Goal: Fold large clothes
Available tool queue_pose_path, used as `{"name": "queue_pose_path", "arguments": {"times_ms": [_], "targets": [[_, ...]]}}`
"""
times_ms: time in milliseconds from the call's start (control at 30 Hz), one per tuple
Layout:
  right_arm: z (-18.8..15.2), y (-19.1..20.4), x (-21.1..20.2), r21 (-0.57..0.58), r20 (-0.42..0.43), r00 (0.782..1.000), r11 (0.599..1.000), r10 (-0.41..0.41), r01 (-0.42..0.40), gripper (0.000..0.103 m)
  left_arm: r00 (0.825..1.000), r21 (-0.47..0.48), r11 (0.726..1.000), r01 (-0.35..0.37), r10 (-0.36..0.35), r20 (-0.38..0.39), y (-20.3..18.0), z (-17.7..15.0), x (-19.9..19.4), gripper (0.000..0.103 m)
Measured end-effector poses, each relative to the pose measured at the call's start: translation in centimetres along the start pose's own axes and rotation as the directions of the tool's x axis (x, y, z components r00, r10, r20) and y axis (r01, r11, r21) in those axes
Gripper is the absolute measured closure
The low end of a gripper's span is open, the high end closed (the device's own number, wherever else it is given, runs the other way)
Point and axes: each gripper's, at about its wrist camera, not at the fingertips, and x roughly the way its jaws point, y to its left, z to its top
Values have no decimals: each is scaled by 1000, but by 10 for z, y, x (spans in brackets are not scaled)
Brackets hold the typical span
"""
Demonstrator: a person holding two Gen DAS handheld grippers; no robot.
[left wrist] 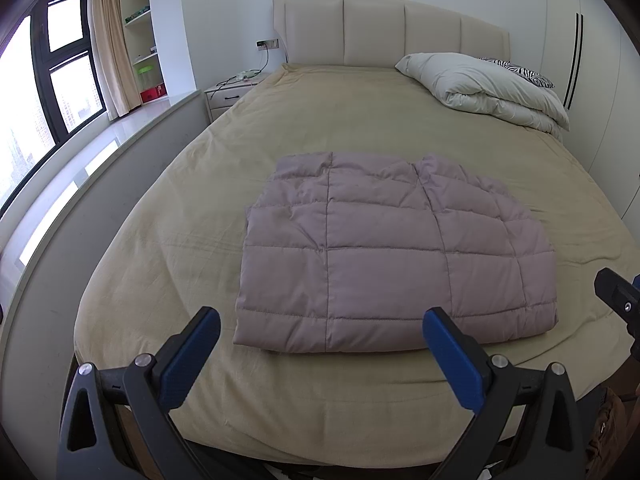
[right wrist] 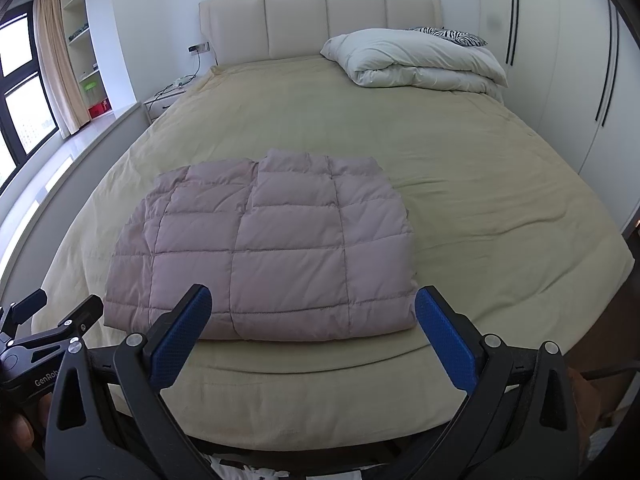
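Through my left wrist camera, my left gripper (left wrist: 322, 330) hangs over the near edge of the bed (left wrist: 168, 208), its blue-padded fingers (left wrist: 188, 360) spread wide apart with nothing between them. Just past the fingertips lies the quilted mauve jacket (left wrist: 396, 256), folded into a thick rectangle flat on the tan bedspread, close to the near edge and a little toward the right side. Neither of my fingers touches it. At the right border of this view the tip of my right gripper (left wrist: 618, 300) pokes in, just beside the jacket's right edge. At the far right corner of the bed sits a folded white duvet (left wrist: 488, 84) with a zebra-print pillow (left wrist: 520, 70) behind it, against the padded headboard (left wrist: 384, 28). A nightstand (left wrist: 228, 96) stands by the far left corner, under the window (left wrist: 44, 92).

Through my right wrist camera, my right gripper (right wrist: 312, 306) also hovers at the near edge, fingers (right wrist: 448, 344) wide apart and empty. The jacket (right wrist: 272, 248) lies straight ahead and slightly left, its near fold just beyond my left fingertip, which overlaps it in view; I cannot tell whether they touch. My left gripper (right wrist: 56, 308) shows at the lower left, its jaws parted, beside the jacket's near left corner. The duvet (right wrist: 416, 60) rests at the far right corner, next to the wardrobe doors (right wrist: 560, 60).
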Motion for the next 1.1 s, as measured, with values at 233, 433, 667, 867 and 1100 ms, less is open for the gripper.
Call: {"name": "queue_pose_path", "arguments": {"times_ms": [233,433,667,867,1100], "targets": [[-1,0,0,1,-1,1000,1000,1,-1,0,1000,0,1000,1,-1,-1,0,0,0,0],[-1,1,0,0,-1,1000,1000,1,-1,0,1000,2,1000,0,0,-1,-1,-2,1,0],[-1,2,-1,0,-1,1000,1000,0,0,0,1000,2,1000,0,0,-2,-1,-2,1,0],[-3,3,-1,-2,-2,1000,1000,1,-1,0,1000,2,1000,0,0,-1,-1,-1,1,0],[-2,3,-1,-1,-1,1000,1000,-2,2,0,1000,4,1000,1,-1,-2,0,-1,1,0]]}}
